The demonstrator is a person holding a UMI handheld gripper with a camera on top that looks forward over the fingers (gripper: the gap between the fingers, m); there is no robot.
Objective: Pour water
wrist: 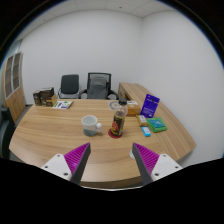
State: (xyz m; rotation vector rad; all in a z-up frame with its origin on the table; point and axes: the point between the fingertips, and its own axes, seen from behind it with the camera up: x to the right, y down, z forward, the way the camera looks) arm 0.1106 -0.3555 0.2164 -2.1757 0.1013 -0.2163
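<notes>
The tongs (112, 160) are held wide apart and empty above the near edge of the curved wooden surface (50, 135), their two fingers with purple-pink pads (72, 158) pointing toward the middle of it. Nothing is gripped, and nothing stands between the fingers; everything lies well beyond them.

Near the middle of the surface a white ceramic mug (91, 124) is set, and just beside it, on its right, a dark bottle with a reddish label and a pale cap (118, 123) stands upright. The two appear to have been placed close together so that water can be poured from one into the other with only a short carry. The bottle is judged to be the thing to be taken first, since it stands almost straight ahead of the wide fingers.

Toward the right edge of the surface a blue upright card (150, 104) and a small teal box (157, 125) are seen, and by the far left corner a dark box (43, 97). Two grey office chairs (84, 86) are drawn up behind the far edge.

Pouring is not yet begun; an approach to the bottle is judged to be the step in hand.
</notes>
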